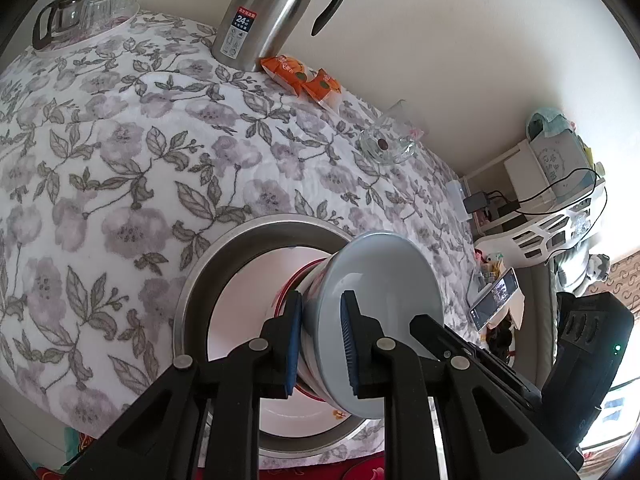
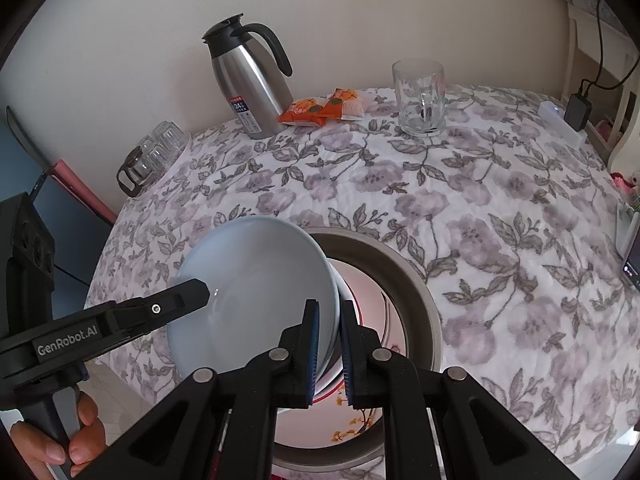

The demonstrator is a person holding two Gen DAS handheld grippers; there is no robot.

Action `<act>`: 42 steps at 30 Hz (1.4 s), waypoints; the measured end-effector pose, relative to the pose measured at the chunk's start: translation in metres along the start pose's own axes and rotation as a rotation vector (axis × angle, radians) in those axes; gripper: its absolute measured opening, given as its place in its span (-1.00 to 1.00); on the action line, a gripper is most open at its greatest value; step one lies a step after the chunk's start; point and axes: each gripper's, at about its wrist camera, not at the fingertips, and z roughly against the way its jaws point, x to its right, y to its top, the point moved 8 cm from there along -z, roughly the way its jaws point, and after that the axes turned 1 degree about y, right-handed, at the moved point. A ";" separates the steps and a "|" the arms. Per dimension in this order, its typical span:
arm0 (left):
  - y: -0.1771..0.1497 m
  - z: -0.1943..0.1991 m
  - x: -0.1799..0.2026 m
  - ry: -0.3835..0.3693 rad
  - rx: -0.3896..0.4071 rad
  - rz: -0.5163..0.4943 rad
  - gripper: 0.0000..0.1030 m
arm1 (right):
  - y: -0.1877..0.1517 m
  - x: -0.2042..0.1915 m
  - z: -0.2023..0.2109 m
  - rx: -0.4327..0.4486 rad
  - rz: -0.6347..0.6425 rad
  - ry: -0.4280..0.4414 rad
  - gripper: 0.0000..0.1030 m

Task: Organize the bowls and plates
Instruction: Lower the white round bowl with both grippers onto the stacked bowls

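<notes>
A grey-blue bowl is tipped on its side over a steel basin that holds a white flowered plate. Behind the bowl's back is a white bowl with a red rim. My left gripper is shut on the grey-blue bowl's wall, one pad inside and one outside. At the opposite rim, my right gripper is shut on the same bowl. One left finger shows in the right wrist view, with a person's hand below it.
A floral cloth covers the table. At the back stand a steel thermos jug, orange snack packets, a glass mug, and a glass teapot with tumblers. A glass dish sits at the right edge.
</notes>
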 end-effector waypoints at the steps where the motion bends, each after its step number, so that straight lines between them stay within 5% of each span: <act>1: 0.000 0.000 0.000 0.001 0.001 -0.002 -0.62 | 0.000 0.000 0.000 0.002 0.004 -0.004 -0.76; 34: 0.003 0.014 0.007 -0.021 0.056 -0.037 -0.62 | 0.001 0.003 -0.002 0.005 0.030 -0.033 -0.76; 42: 0.005 0.023 0.009 0.022 0.104 -0.086 -0.59 | 0.004 0.008 0.007 0.031 0.025 -0.065 -0.76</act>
